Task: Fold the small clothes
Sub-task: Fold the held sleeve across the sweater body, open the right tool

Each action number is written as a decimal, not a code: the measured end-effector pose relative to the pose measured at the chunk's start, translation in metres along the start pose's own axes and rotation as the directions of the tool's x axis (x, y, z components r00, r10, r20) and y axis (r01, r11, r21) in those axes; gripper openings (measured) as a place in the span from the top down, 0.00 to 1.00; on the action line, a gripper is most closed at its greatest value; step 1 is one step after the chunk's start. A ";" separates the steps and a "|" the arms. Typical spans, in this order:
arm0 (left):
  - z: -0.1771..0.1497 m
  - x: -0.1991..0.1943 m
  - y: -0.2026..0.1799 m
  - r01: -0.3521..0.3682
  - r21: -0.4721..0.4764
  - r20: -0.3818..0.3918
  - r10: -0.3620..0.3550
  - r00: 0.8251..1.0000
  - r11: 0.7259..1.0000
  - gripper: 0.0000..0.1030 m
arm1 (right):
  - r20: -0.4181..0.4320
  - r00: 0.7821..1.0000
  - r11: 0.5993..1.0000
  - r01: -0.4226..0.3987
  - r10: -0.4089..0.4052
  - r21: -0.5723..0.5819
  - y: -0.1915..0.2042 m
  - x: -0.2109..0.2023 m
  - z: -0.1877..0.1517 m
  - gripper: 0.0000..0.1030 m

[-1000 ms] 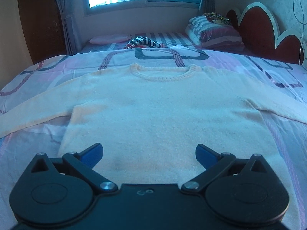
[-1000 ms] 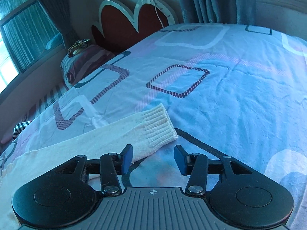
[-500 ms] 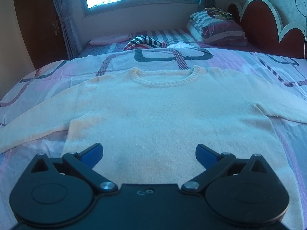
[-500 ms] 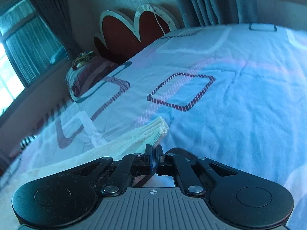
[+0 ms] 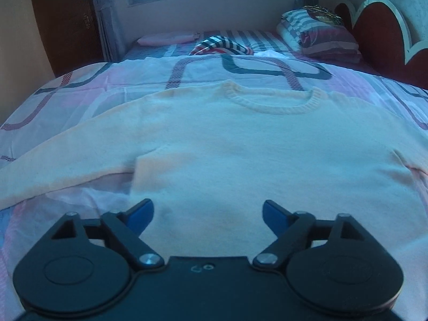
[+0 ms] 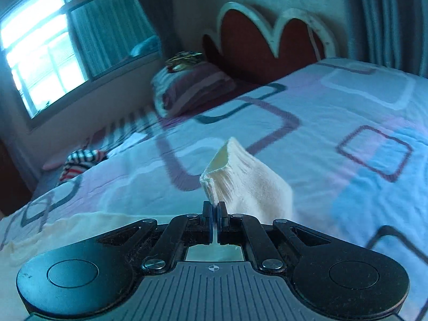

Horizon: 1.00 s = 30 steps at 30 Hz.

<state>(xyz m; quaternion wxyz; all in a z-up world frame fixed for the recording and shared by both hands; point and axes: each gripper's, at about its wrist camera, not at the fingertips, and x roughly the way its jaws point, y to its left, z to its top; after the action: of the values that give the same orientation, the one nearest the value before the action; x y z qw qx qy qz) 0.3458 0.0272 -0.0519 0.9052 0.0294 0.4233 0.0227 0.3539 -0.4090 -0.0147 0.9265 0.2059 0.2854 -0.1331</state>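
A cream knit sweater (image 5: 240, 147) lies flat on the bed, collar away from me, its left sleeve (image 5: 53, 165) stretched out to the left. My left gripper (image 5: 208, 214) hovers over the sweater's lower hem near its left edge; its jaws are closing, with nothing pressed between the blue pads. In the right wrist view my right gripper (image 6: 214, 210) is shut on the ribbed cuff of the sweater's right sleeve (image 6: 240, 179), which stands lifted off the bedspread.
The bed carries a pale quilt (image 6: 347, 123) with square outlines. A striped garment (image 5: 222, 44) and a pink pillow (image 5: 165, 38) lie near the window. Folded bedding (image 5: 318, 36) is stacked by the red headboard (image 6: 267, 45). A dark wardrobe (image 5: 67, 24) stands at the left.
My right gripper closed on the sleeve cuff, lifted it and swung toward the window side. My left gripper drifted left over the sweater's hem and its jaws narrowed a little.
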 end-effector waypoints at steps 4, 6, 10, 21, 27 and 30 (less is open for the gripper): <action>0.004 0.005 0.020 0.012 -0.022 0.013 -0.012 1.000 1.000 0.13 | -0.044 0.994 0.986 -0.107 0.102 -0.126 0.085 0.007 -0.024 0.98; 0.004 0.004 0.033 0.017 -0.037 0.027 -0.016 1.000 0.999 0.13 | -0.074 0.986 0.970 -0.163 0.152 -0.178 0.127 0.010 -0.039 0.98; 0.001 0.001 0.062 0.021 -0.071 0.036 -0.018 0.999 0.997 0.11 | -0.130 0.966 0.925 -0.253 0.224 -0.285 0.201 0.016 -0.074 0.98; 0.001 -0.004 0.128 0.034 -0.165 0.049 -0.026 0.998 0.986 0.15 | -0.253 0.910 0.797 -0.410 0.327 -0.443 0.324 0.027 -0.153 0.98; 0.017 0.001 0.110 0.124 -0.158 0.078 -0.112 0.991 0.980 0.15 | -0.265 0.904 0.764 -0.426 0.336 -0.485 0.335 0.021 -0.173 0.66; 0.031 0.012 0.080 0.218 -0.154 0.089 -0.207 0.974 0.964 0.19 | -0.207 0.925 0.826 -0.379 0.319 -0.418 0.306 0.014 -0.154 0.66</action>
<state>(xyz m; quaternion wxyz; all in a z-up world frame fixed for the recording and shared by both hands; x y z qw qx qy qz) 0.3759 0.1065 -0.0360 0.9164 -0.0892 0.3880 -0.0412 0.4037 -0.0708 -0.0448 0.9370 0.0425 0.3246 0.1220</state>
